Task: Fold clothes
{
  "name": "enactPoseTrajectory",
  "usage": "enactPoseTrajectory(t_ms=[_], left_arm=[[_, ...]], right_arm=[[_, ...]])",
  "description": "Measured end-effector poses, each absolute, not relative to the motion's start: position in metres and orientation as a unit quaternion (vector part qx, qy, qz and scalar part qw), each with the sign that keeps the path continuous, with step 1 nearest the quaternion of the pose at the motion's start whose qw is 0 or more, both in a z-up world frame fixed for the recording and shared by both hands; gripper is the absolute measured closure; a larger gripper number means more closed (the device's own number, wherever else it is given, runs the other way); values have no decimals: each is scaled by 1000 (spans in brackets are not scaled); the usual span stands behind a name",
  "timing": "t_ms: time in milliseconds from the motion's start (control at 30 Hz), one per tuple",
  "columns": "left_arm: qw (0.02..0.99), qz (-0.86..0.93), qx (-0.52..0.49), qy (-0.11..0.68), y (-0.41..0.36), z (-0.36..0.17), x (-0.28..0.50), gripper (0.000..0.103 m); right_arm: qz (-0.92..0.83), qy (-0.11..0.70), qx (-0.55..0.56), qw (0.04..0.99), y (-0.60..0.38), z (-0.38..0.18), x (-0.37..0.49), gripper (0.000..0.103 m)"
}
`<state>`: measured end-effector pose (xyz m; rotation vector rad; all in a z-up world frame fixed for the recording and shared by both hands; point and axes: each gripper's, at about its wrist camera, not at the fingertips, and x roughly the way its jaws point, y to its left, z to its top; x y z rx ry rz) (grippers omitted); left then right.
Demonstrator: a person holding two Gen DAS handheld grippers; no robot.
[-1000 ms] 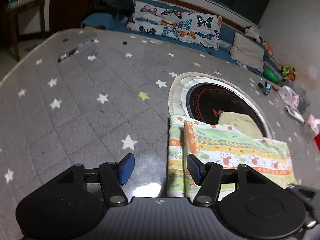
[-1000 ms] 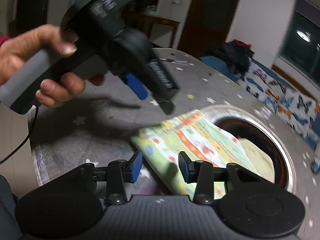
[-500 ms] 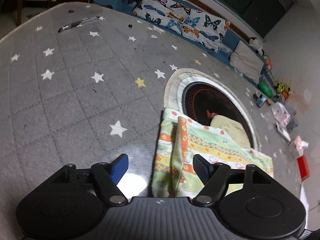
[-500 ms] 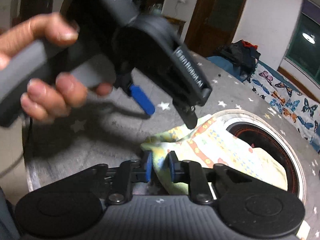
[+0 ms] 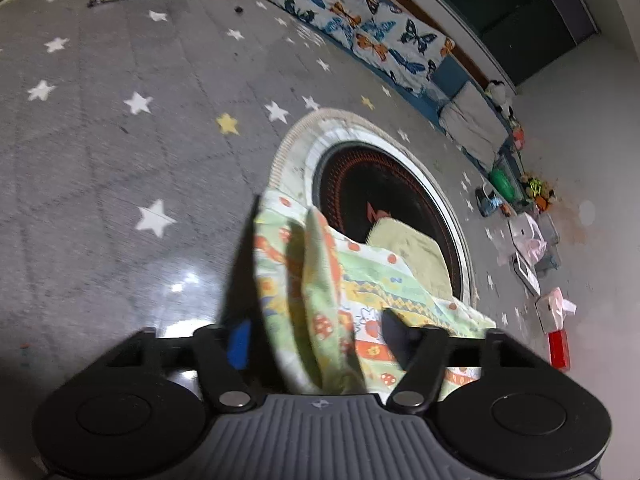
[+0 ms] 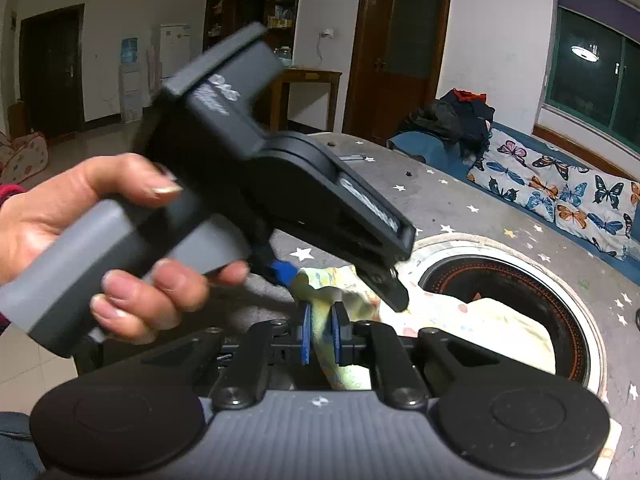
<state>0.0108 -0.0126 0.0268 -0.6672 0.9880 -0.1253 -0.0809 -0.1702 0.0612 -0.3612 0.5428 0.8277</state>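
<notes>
Garment: a pale green cotton cloth printed with orange, red and yellow patterns [image 5: 328, 280] was bunched at the near edge of the grey star-patterned bench [image 5: 120, 140], partly draped over the round black inset burner [image 5: 380, 200].
Right gripper [image 6: 322, 334]: a fold of the cloth was clenched between its blue pads, the jaws closing.
Left gripper [image 5: 312, 334]: its jaws were closing around a raised ridge of cloth, not yet seen pressing it.
Left hand [image 6: 100, 248]: wrapped around the grey handle.
Technique: both corners were probably best gripped firmly, then lifted evenly.
Writing: white lettering on the left gripper's body was too blurred to be read.
</notes>
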Motion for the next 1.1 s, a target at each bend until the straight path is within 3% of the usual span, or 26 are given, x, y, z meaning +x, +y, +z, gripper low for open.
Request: enactPoseTrajectory(t_ms=[67, 167, 500, 600, 800, 1100], left_arm=[[822, -63, -314, 471, -16, 22, 13, 81], [826, -64, -305, 470, -19, 21, 12, 86], [833, -60, -287, 469, -23, 24, 11, 87], [836, -59, -279, 468, -25, 25, 11, 87], [842, -57, -263, 467, -29, 26, 12, 87], [848, -56, -242, 467, -34, 28, 14, 87]], right_arm=[[398, 260, -171, 863, -172, 61, -81, 93], [401, 269, -168, 859, -176, 60, -81, 92], [327, 296, -133, 888, -228, 57, -60, 83], [278, 306, -122, 902, -253, 53, -49, 71], [170, 335, -80, 923, -316, 36, -23, 62], [80, 352, -6, 933, -377, 20, -3, 57]])
